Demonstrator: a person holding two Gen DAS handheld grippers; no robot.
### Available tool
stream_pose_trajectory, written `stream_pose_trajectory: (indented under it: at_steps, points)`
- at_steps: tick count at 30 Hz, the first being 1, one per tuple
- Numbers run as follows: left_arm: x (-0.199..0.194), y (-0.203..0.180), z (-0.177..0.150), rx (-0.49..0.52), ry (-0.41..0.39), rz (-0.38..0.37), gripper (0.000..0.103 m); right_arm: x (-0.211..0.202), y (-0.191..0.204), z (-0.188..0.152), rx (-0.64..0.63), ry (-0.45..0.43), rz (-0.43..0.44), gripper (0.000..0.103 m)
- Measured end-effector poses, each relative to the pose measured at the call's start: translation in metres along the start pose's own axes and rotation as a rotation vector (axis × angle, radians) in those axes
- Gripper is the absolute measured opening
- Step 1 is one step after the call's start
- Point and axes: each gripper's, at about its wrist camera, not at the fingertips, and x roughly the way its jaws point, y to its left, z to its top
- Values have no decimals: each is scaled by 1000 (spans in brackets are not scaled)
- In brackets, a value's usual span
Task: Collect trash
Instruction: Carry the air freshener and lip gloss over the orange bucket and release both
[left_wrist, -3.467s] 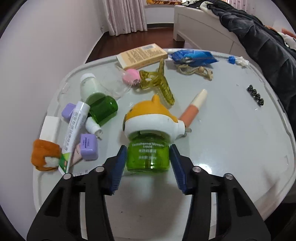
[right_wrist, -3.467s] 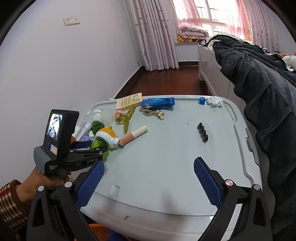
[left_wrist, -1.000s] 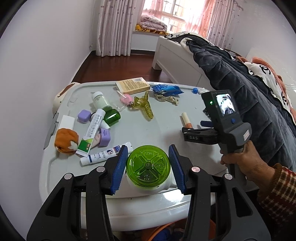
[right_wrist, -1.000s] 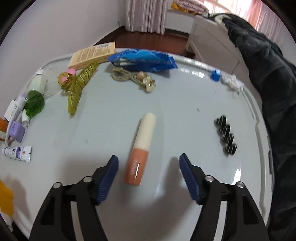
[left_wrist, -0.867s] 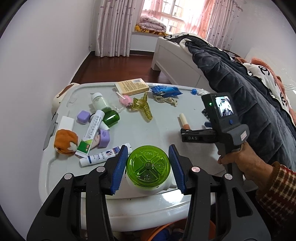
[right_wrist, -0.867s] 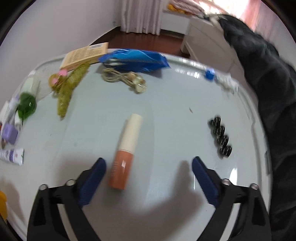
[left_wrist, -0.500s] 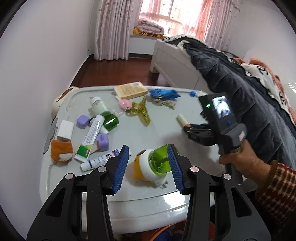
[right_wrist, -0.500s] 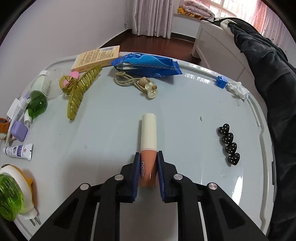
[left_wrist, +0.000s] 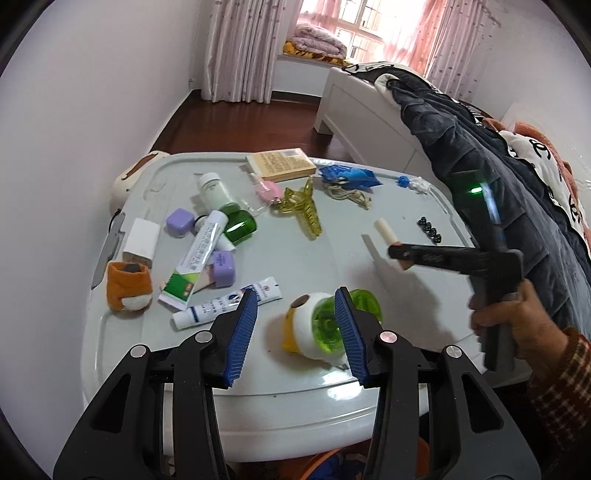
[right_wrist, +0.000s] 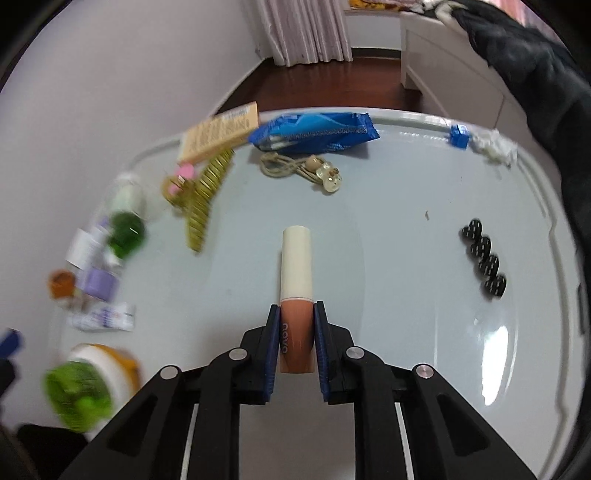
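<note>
Right gripper (right_wrist: 295, 343): jaws have just closed and now clamp the lip gloss tube (right_wrist: 295, 295) by its peach lower barrel; the cream cap projects forward past the fingertips. In the left wrist view the tube (left_wrist: 386, 234) appears lifted clear of the grey table (left_wrist: 332, 254), with its shadow lying below it. A hand (left_wrist: 513, 317) in a checked sleeve (left_wrist: 557, 398) holds this gripper's handle from the right side, with the tool angled downward over the table.

Left gripper (left_wrist: 295, 328): jaws partly apart, gripping nothing. The green mosquito-liquid bottle (left_wrist: 328, 325), with white collar and yellow top, lies on its side on the table just beyond the right pad; whether that pad touches it cannot be told.

Positions relative to the lip gloss tube, right wrist view:
- One black heart hair clip (right_wrist: 484, 258), showing four hearts, well to its right.
- One beige hair tie (right_wrist: 303, 170) beyond it, and one blue wrapper (right_wrist: 314, 133) farther still.
- One blue clip (right_wrist: 459, 136) with crumpled white paper (right_wrist: 495, 149) at the far right rim.
- One yellow claw clip (right_wrist: 203, 195) to its left, with one tan box (right_wrist: 218, 133) behind that.

Left wrist view, far left of the tube: two purple cases (left_wrist: 180, 222), two toothpaste-type tubes (left_wrist: 195, 258), one white box (left_wrist: 141, 238), one orange plush item (left_wrist: 129, 291).
</note>
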Motion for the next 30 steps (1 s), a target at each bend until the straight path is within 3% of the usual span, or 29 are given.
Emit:
stream_pose_trajectory:
  at_steps: [2, 7, 10, 17, 20, 21, 22, 23, 26, 30]
  points:
    - [3, 4, -4, 13, 23, -14, 48, -17, -1, -6, 29, -23, 54, 18]
    - [7, -5, -21, 101, 49, -36, 71, -51, 2, -24, -1, -59, 85, 18]
    - [17, -20, -28, 164, 50, 9, 83, -64, -1, -34, -27, -71, 77, 18]
    - [50, -63, -37, 415, 40, 164, 86, -75, -21, -48, -3, -95, 103, 18]
    - [73, -72, -37, 457, 56, 232, 86, -77, -24, -50, -11, -102, 107, 18]
    - [81, -72, -35, 449, 65, 236, 86, -77, -23, -50, -17, -105, 106, 18]
    - [87, -70, -33, 429, 74, 235, 78, -77, -23, -51, -23, -105, 102, 18]
    - [92, -64, -30, 386, 81, 229, 61, -77, -23, -51, -31, -107, 99, 18]
    - [89, -47, -20, 233, 80, 179, 60, -77, -21, -55, -51, -106, 94, 18]
    - [74, -47, -20, 207, 47, 199, 60, -78, -19, -58, -69, -104, 99, 18]
